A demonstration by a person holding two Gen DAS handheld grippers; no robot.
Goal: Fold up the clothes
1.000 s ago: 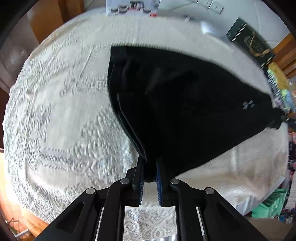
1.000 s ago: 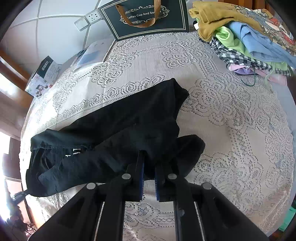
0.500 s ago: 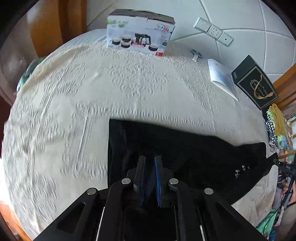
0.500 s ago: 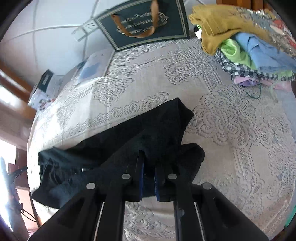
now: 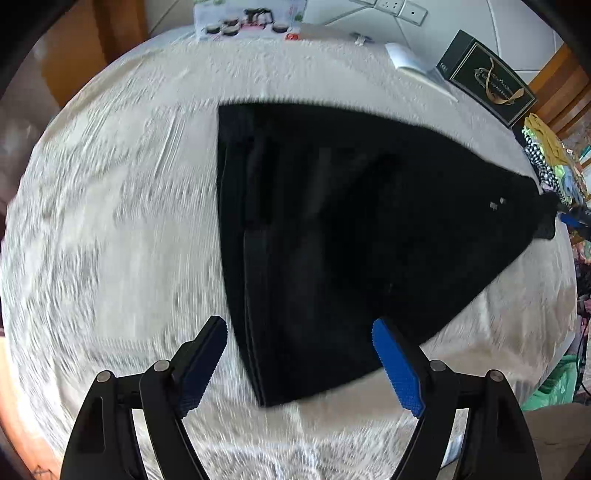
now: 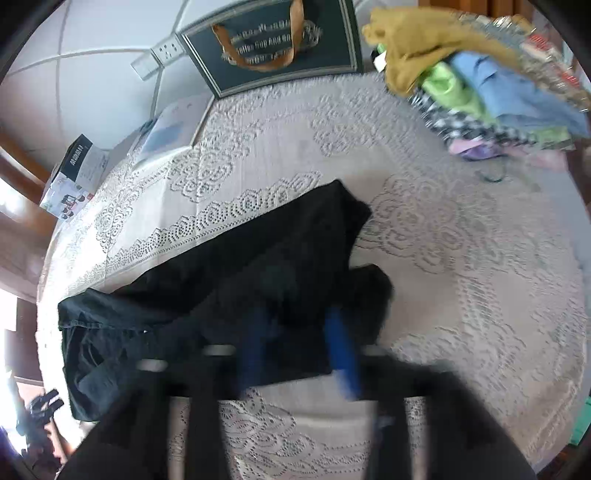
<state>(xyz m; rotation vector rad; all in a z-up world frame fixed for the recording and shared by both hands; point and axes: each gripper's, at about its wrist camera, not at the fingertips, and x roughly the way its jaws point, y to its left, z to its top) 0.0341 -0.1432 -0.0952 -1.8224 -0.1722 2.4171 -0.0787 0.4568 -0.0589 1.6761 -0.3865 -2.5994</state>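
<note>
Lying flat on the lace tablecloth (image 5: 110, 229), the black garment (image 5: 351, 229) spreads as a broad dark wedge whose near corner sits between the spread fingers of the left gripper (image 5: 299, 363); those jaws are released and hold nothing, one blue pad (image 5: 397, 365) over the cloth's near edge and the other over bare lace. Wide uncovered lace runs along the garment's straight left edge, and a narrower strip shows beyond its far edge before the clutter at the table's back: a tea-set box (image 5: 247, 18), a white booklet (image 5: 410, 61) and a dark green gift bag (image 5: 487, 81). From the right wrist view the same garment (image 6: 229, 280) looks crumpled instead, with a folded flap pointing toward the gift bag (image 6: 273, 40) and a waistband-like end bunched near the left table edge. This view alone shows the large bare stretch of tablecloth (image 6: 480, 277) to the right, bounded at the far corner by a pile of coloured clothes (image 6: 476, 74). Heavy blur smears the right gripper (image 6: 299, 343); its blue pads appear somewhat apart over the garment's near edge, but I cannot tell whether it grips the fabric.
</note>
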